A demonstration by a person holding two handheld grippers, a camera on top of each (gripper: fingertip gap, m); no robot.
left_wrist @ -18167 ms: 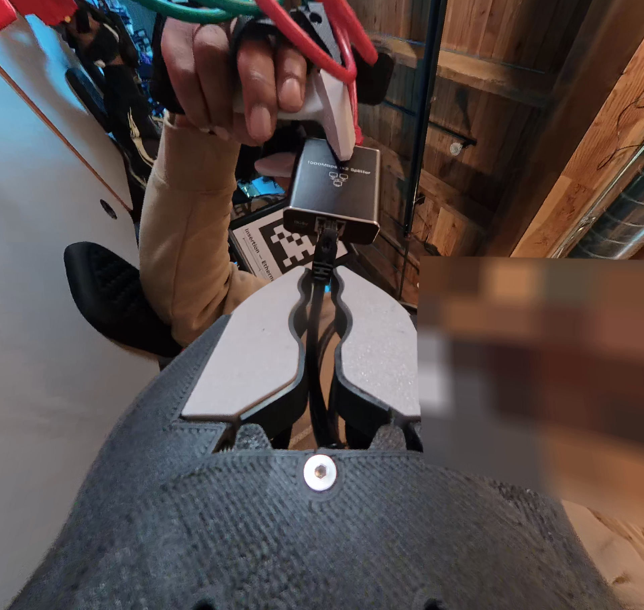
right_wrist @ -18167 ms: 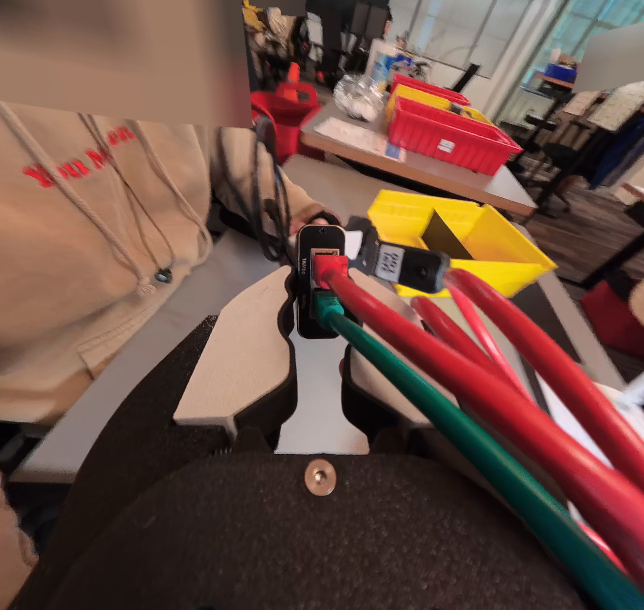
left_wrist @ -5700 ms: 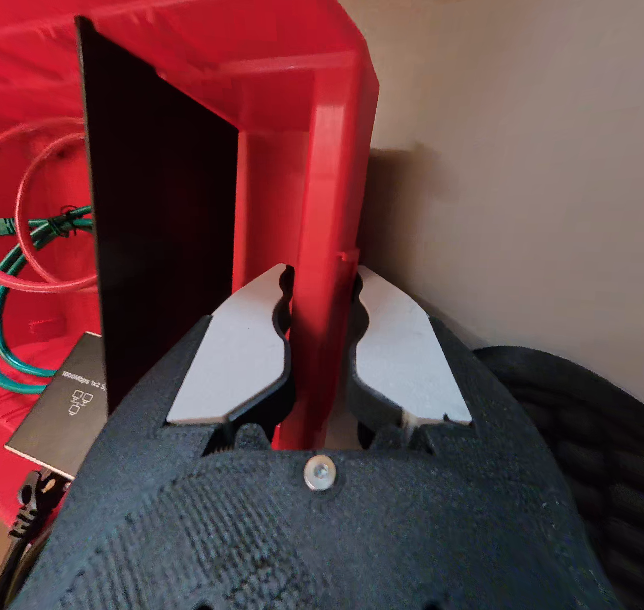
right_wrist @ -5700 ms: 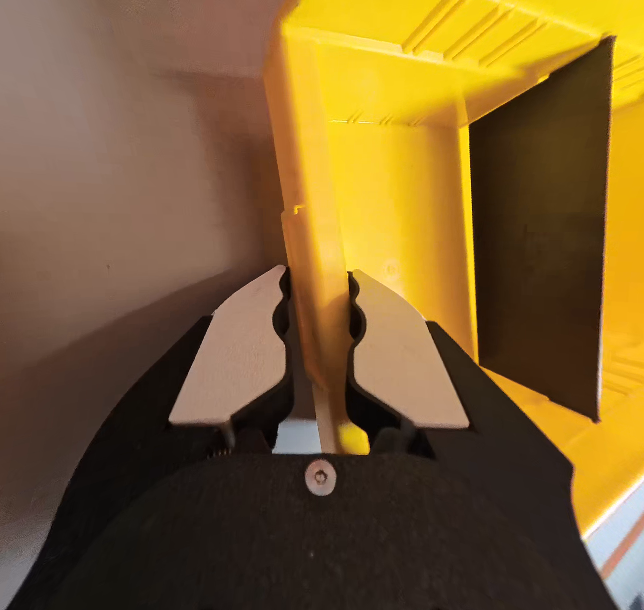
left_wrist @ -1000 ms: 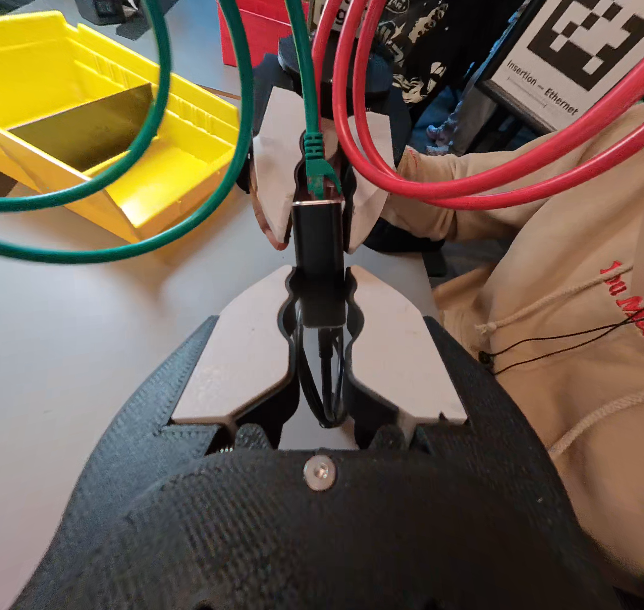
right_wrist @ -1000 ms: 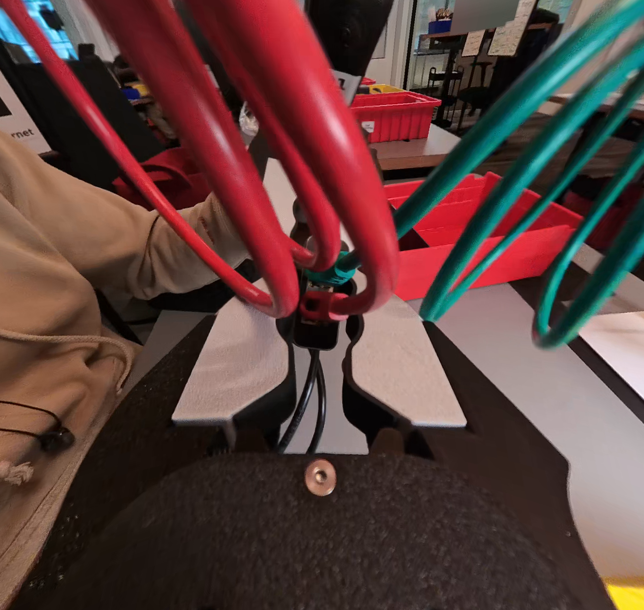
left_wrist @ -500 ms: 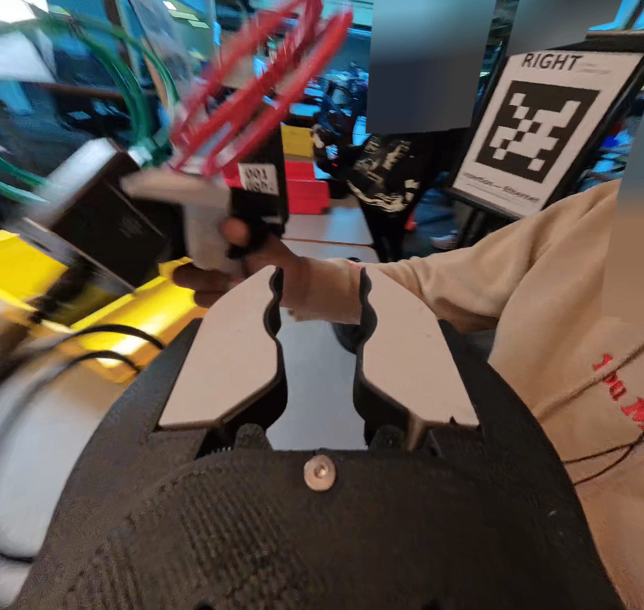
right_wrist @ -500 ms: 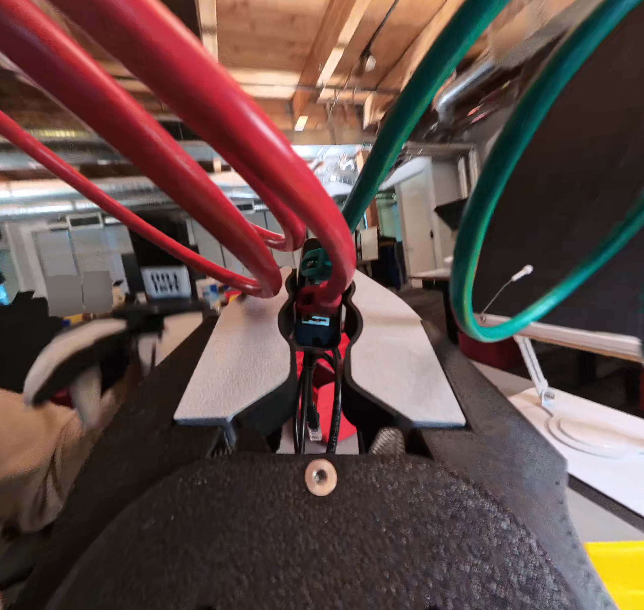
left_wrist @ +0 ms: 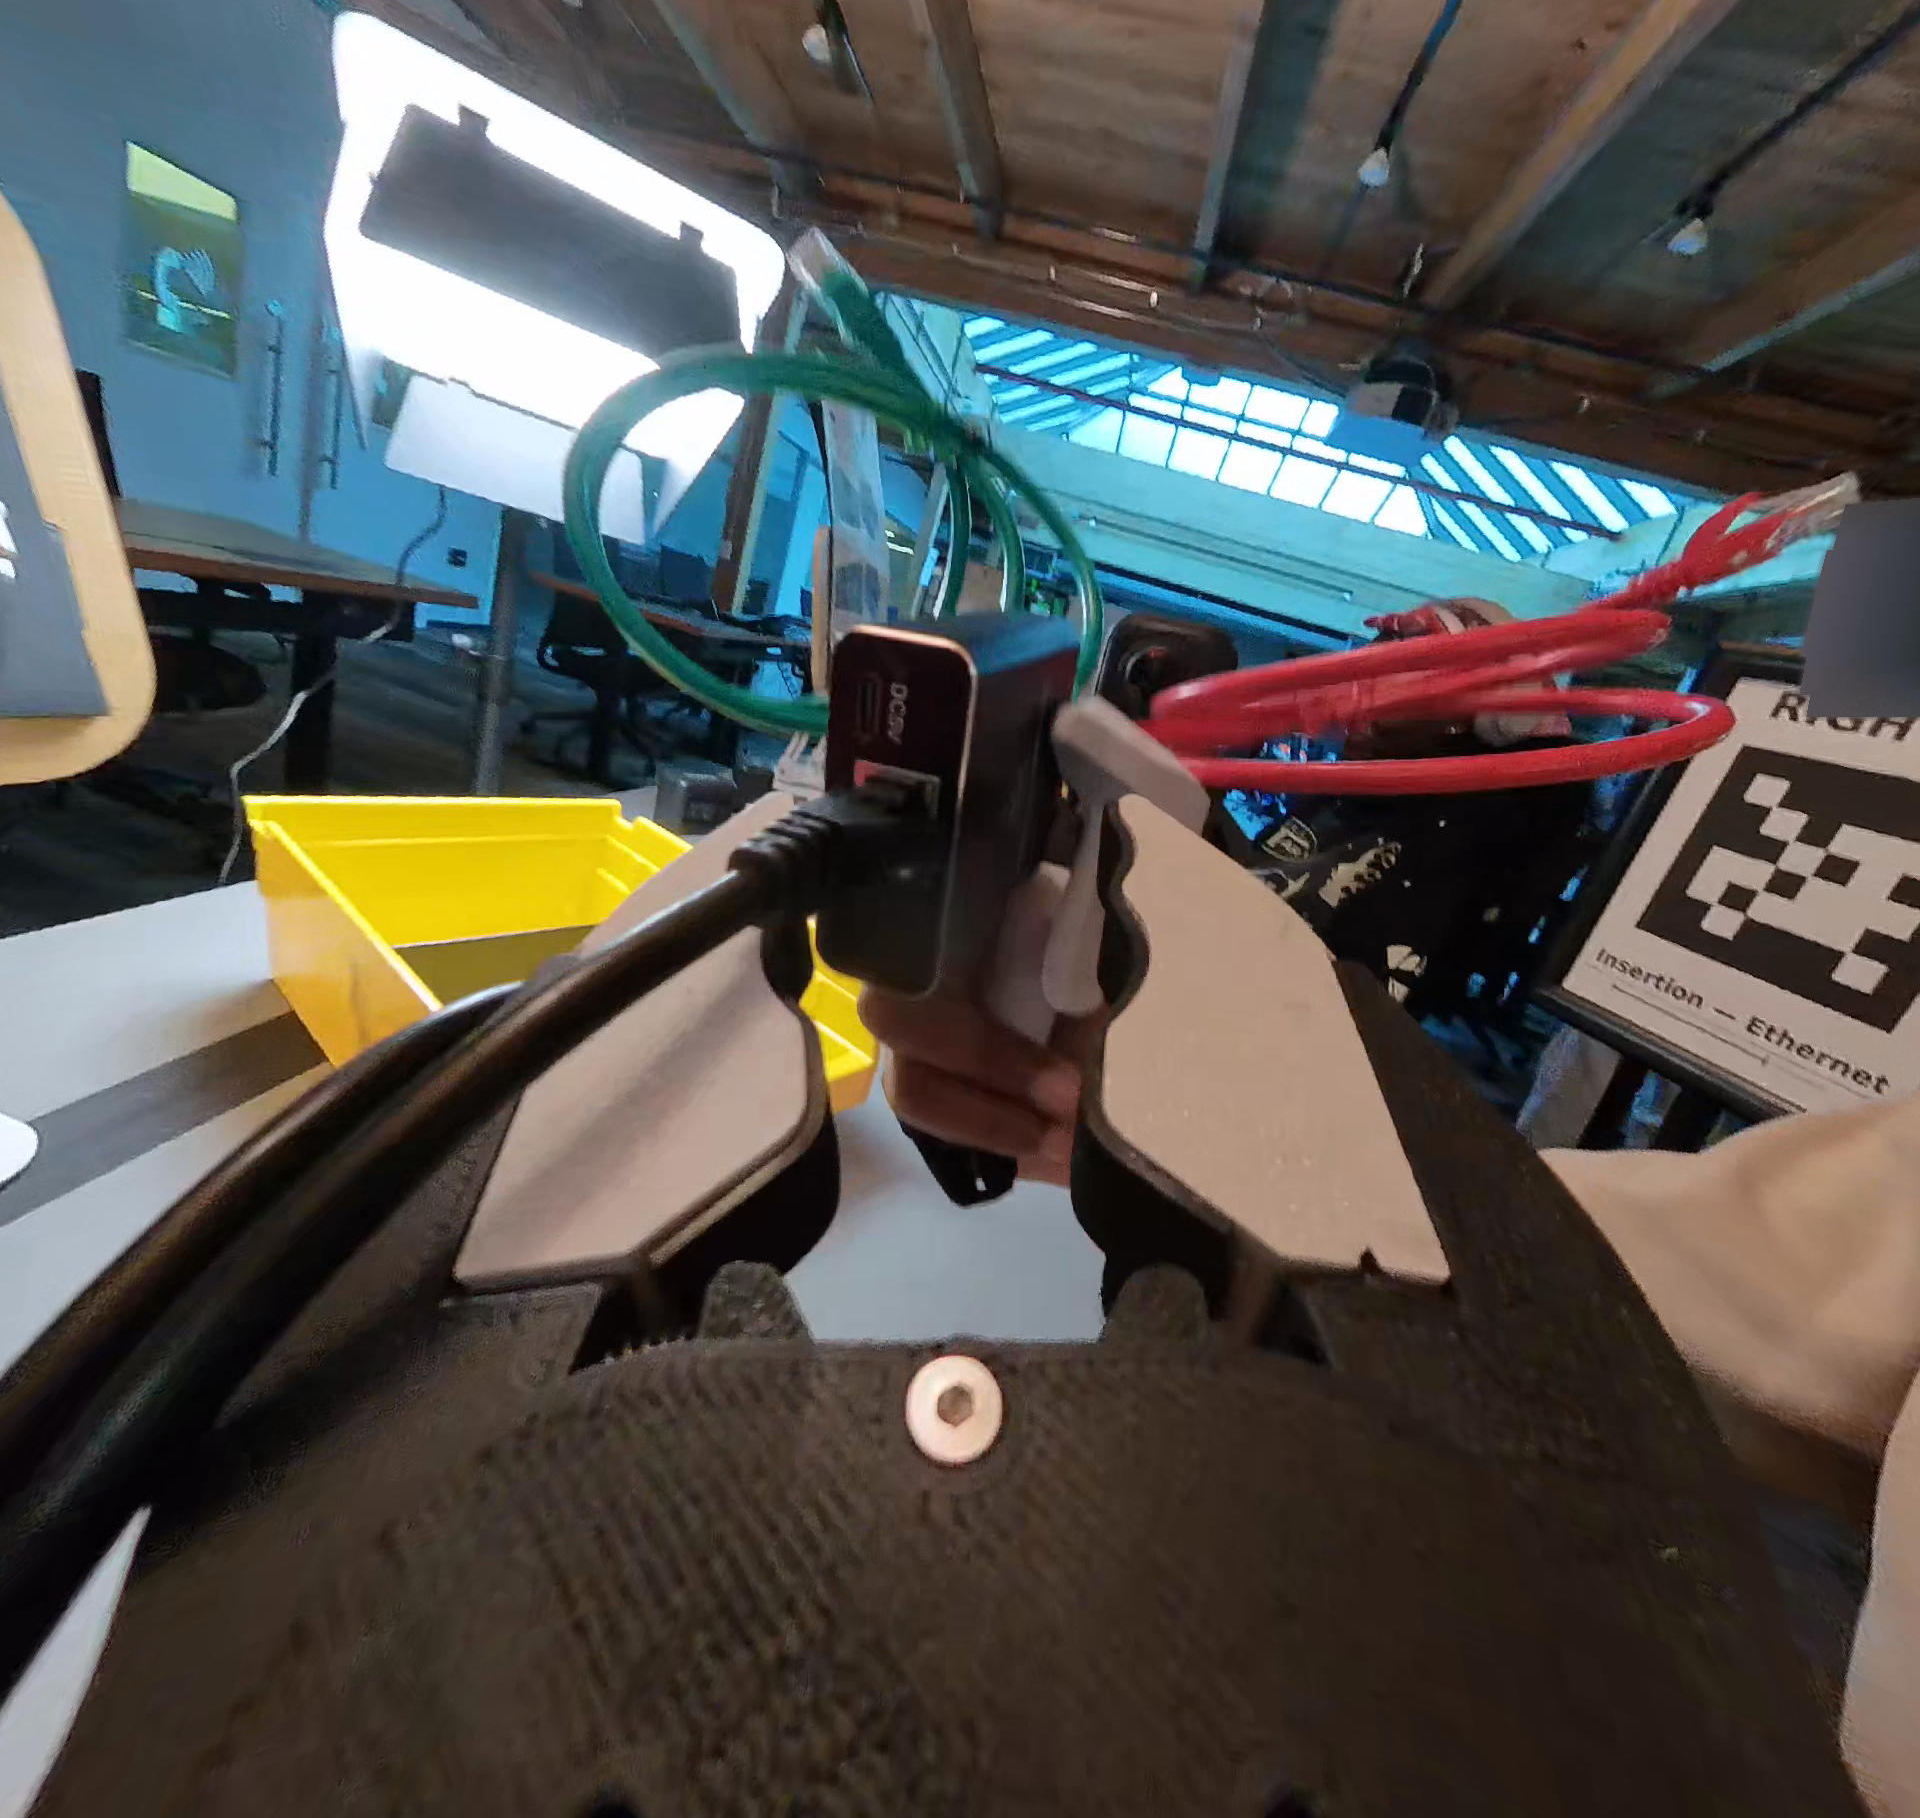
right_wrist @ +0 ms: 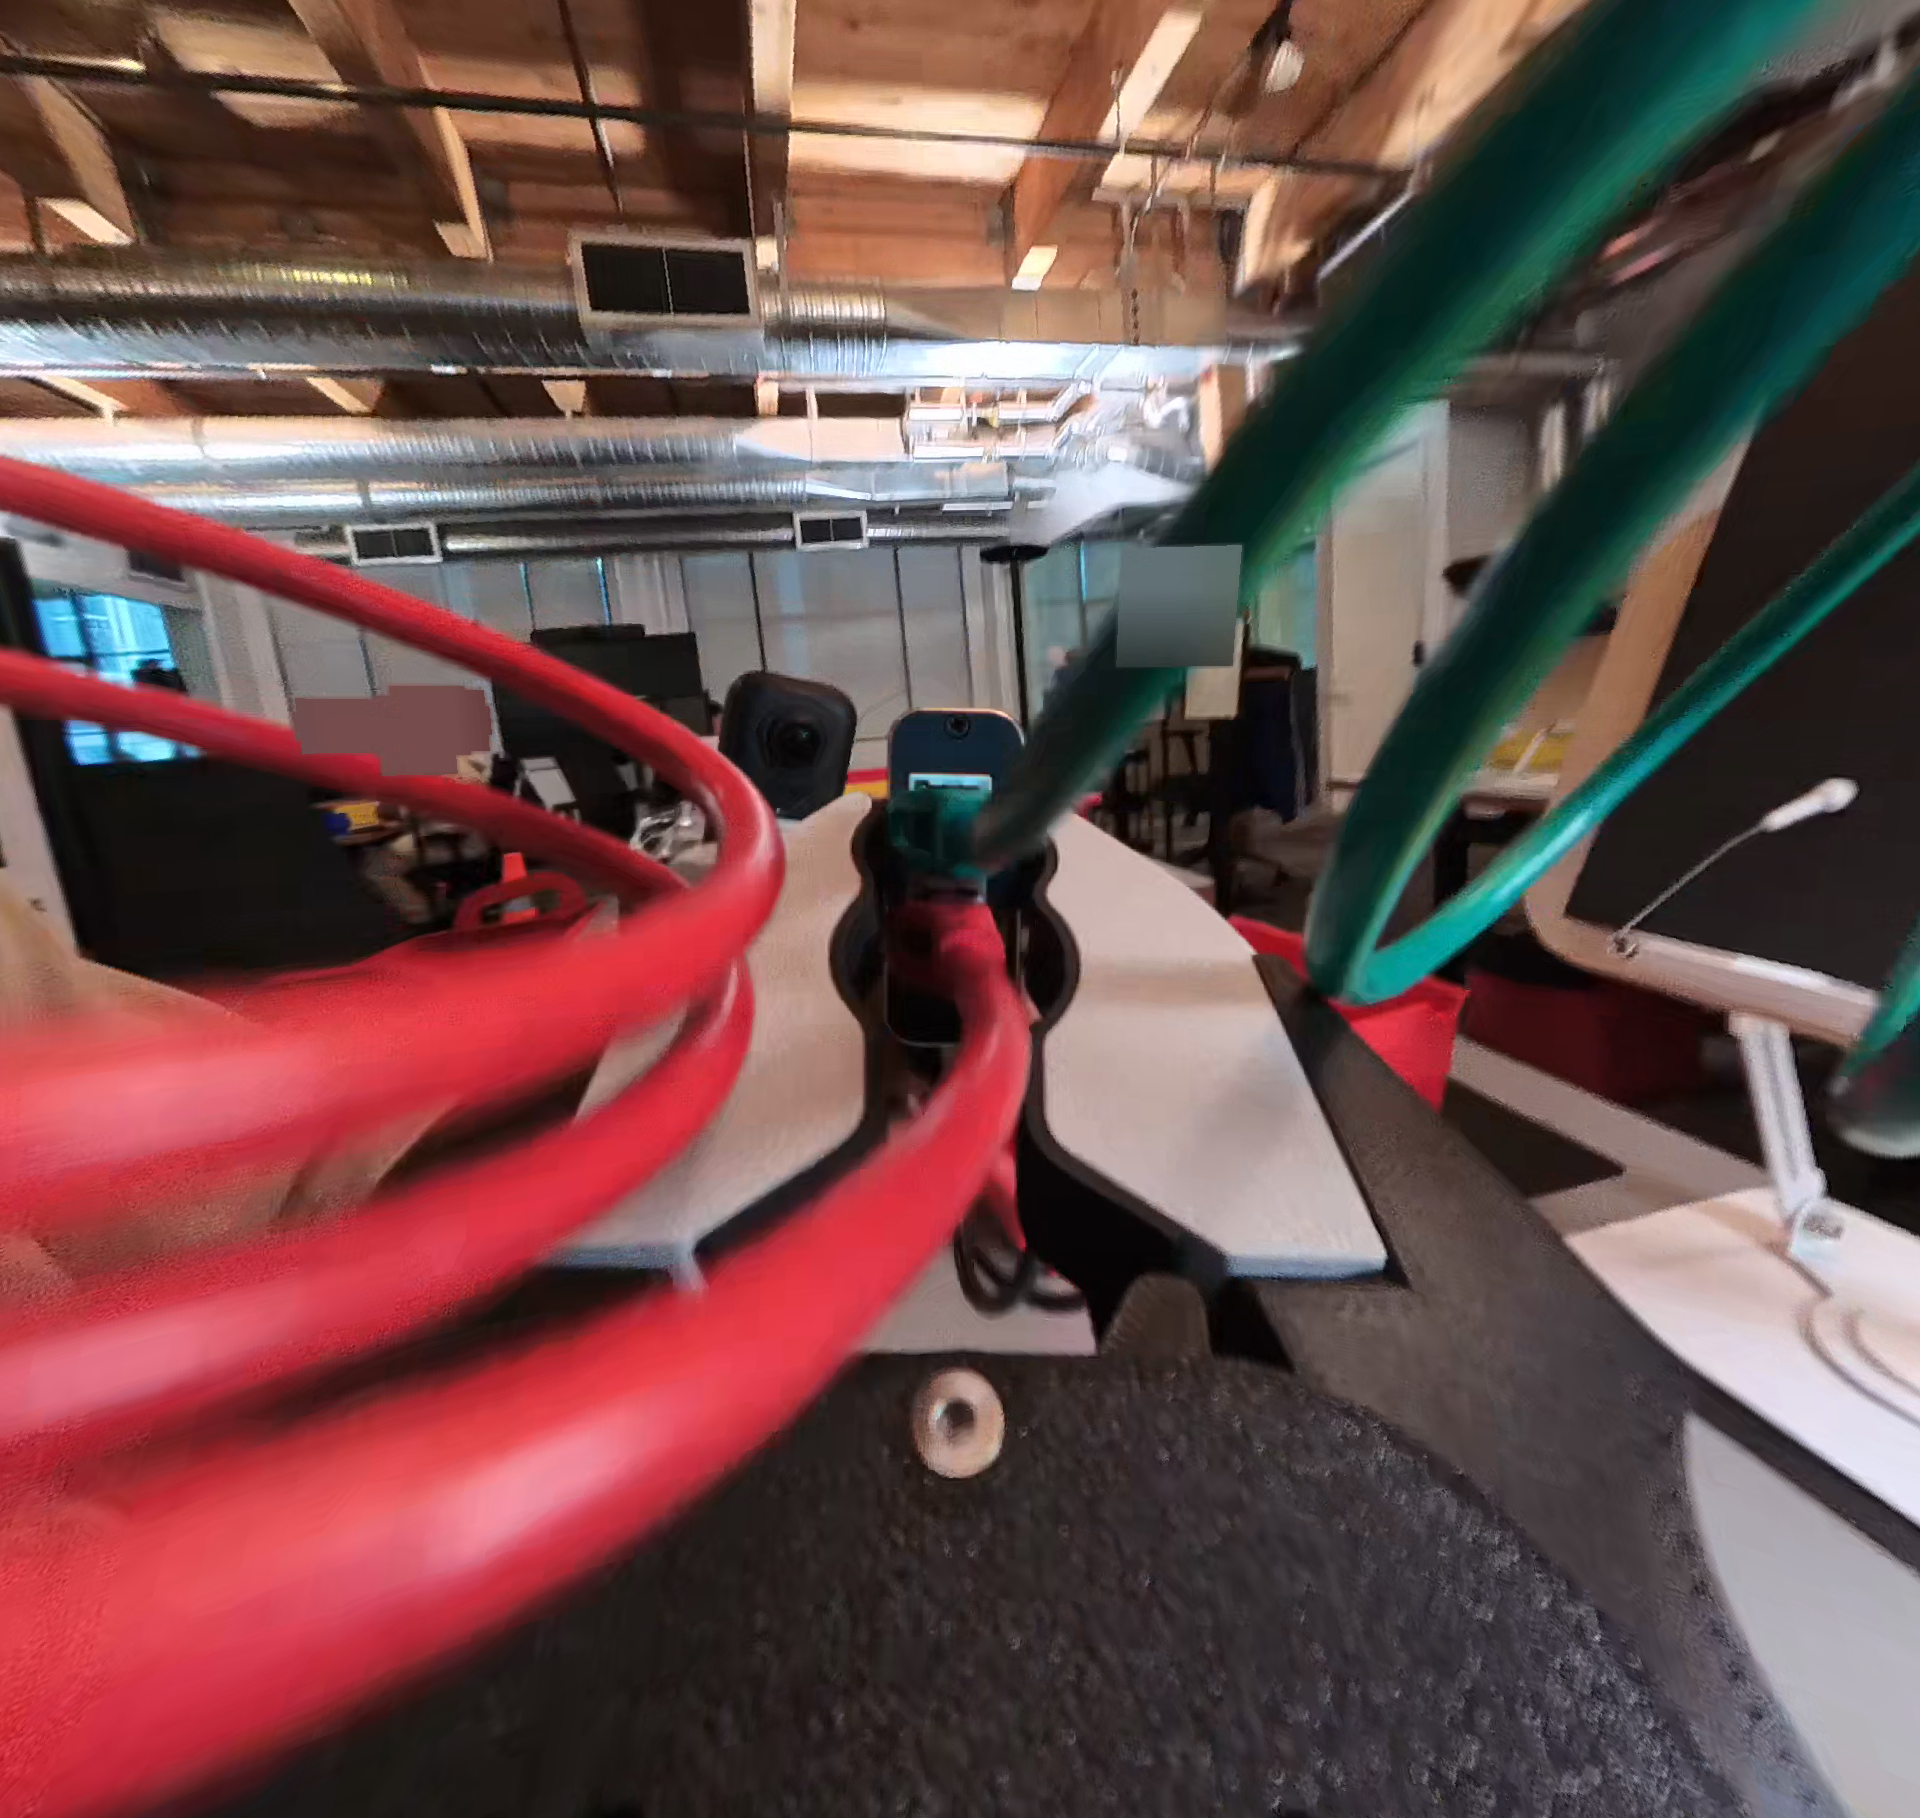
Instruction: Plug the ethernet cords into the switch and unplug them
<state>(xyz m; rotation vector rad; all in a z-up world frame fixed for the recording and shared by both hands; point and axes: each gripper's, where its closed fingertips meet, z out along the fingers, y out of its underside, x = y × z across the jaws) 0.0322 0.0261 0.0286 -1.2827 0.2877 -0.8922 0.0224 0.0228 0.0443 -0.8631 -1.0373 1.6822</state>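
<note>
My right gripper (right_wrist: pixel 951 854) is shut on the dark switch (right_wrist: pixel 951 760) and holds it in the air. A green plug (right_wrist: pixel 925 823) and a red plug (right_wrist: pixel 935 937) sit in the switch's near face. The red cord (right_wrist: pixel 416 1197) and green cord (right_wrist: pixel 1455 241) loop close to the lens. In the left wrist view the switch (left_wrist: pixel 914 812) stands upright at the tips of my open left gripper (left_wrist: pixel 951 823), pinched by the right gripper's white fingers (left_wrist: pixel 1132 766). A black cord (left_wrist: pixel 520 1020) is plugged into its near face. The green cord (left_wrist: pixel 592 542) and red cord (left_wrist: pixel 1351 703) coil behind it.
A yellow bin (left_wrist: pixel 436 864) stands on the grey table (left_wrist: pixel 125 968) at the left. A sign with a black-and-white square marker (left_wrist: pixel 1808 885) stands at the right. The person's beige sleeve (left_wrist: pixel 1714 1301) is at the lower right. A red bin (right_wrist: pixel 1392 1020) lies beyond the right gripper. Left and right tips are no more than a few centimetres apart.
One second ago my left gripper was shut on the switch; it has let go and opened. The right gripper kept the switch, lifted it, and now holds it at the left fingertips.
</note>
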